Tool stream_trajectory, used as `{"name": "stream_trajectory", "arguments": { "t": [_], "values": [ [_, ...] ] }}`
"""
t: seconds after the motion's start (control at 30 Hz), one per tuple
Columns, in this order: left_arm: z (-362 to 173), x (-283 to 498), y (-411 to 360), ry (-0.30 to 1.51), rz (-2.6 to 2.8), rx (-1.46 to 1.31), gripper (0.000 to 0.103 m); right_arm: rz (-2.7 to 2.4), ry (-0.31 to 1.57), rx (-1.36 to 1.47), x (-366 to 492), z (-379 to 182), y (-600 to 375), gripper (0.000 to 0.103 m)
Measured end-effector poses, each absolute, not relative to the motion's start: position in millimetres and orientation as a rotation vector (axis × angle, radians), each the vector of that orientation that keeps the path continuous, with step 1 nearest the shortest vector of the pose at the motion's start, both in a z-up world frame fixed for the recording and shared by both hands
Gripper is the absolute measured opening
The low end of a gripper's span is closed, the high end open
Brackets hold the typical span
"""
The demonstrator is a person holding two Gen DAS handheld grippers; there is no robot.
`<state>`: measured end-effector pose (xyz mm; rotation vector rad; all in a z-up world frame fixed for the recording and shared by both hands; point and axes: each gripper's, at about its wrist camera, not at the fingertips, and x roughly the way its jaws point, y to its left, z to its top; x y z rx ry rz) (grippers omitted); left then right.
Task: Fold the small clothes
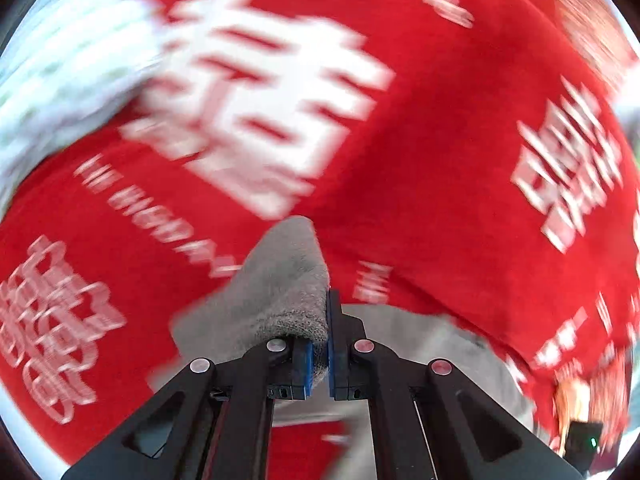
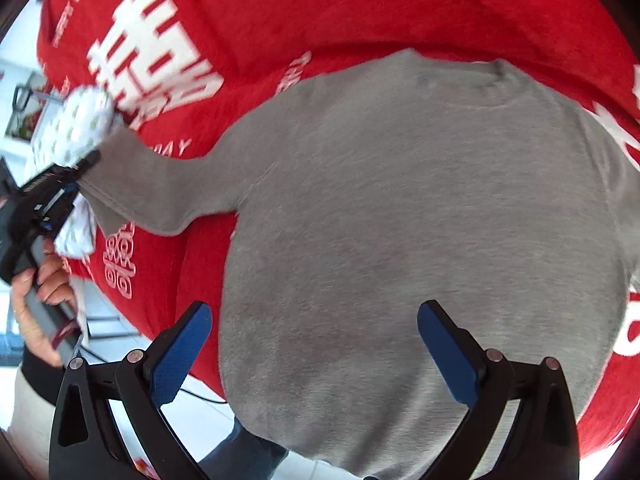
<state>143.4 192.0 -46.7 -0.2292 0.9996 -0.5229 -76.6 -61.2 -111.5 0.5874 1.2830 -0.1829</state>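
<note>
A small grey sweater [image 2: 420, 220] lies spread flat on a red cloth with white characters [image 2: 320, 12]. My left gripper [image 1: 319, 360] is shut on the end of the sweater's left sleeve [image 1: 288, 280]; from the right wrist view it shows at the far left [image 2: 82, 168], with the sleeve [image 2: 160, 192] stretched out sideways from the body. My right gripper [image 2: 314, 344] is open and empty, hovering just above the lower part of the sweater's body.
A white cloth with small green print [image 2: 76, 124] lies at the left edge of the red cloth, also seen in the left wrist view [image 1: 68, 64]. The person's hand [image 2: 36, 300] holds the left gripper. White floor [image 2: 200, 420] shows below the table edge.
</note>
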Motion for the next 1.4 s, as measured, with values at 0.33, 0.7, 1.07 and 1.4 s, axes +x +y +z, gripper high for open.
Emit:
{"name": "stream_trajectory", "arguments": {
  "t": [0.33, 0.7, 1.07, 1.4],
  "values": [
    [-88, 46, -89, 1.063, -0.868, 0.153, 0.005, -0.403, 1.149, 0.768, -168, -100, -174, 0.103],
    [-146, -14, -127, 1.174, -0.733, 0.406, 0.079, -0.43, 1.21, 0.849, -219, -129, -251, 0.103],
    [-119, 75, 36, 1.245, -0.421, 0.324, 0.091, -0.314, 1.234, 0.189, -90, -118, -180, 0.103],
    [-179, 117, 93, 1.486, -0.36, 0.108, 0.091, -0.356, 1.282, -0.232, 18, -171, -137, 0.011]
  ]
}}
